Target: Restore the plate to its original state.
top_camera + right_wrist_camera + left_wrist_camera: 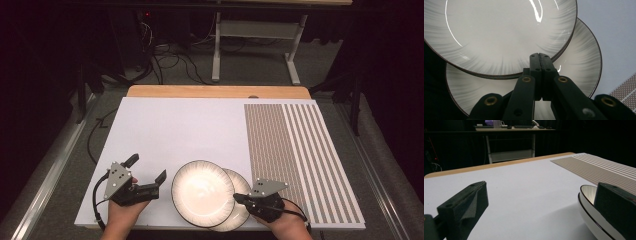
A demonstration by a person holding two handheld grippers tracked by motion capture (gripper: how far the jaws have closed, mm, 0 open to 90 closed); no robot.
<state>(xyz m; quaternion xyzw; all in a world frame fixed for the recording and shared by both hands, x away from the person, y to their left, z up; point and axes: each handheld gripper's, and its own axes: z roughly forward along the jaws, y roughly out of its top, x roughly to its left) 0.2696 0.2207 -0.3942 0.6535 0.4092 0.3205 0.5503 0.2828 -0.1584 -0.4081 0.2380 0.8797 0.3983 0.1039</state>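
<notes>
Two white plates with grey streaked rims lie overlapped near the table's front edge. The upper plate (pixel 202 192) (pixel 499 32) rests partly on the lower plate (pixel 241 184) (pixel 579 57). My right gripper (pixel 236 197) (pixel 539 55) is shut with nothing between its jaws; its tips sit over the lower plate, right at the upper plate's rim. My left gripper (pixel 146 169) (pixel 543 187) stands open just left of the plates, low over the table. Its right jaw is close beside a plate's rim (pixel 586 202); whether they touch I cannot tell.
The plates lie on a white board (pixel 175 130) with a striped brown-and-white mat (pixel 295 150) along its right side. A wooden table edge (pixel 215 91) shows behind it. Beyond stand a desk frame (pixel 255 45) and cables on the floor.
</notes>
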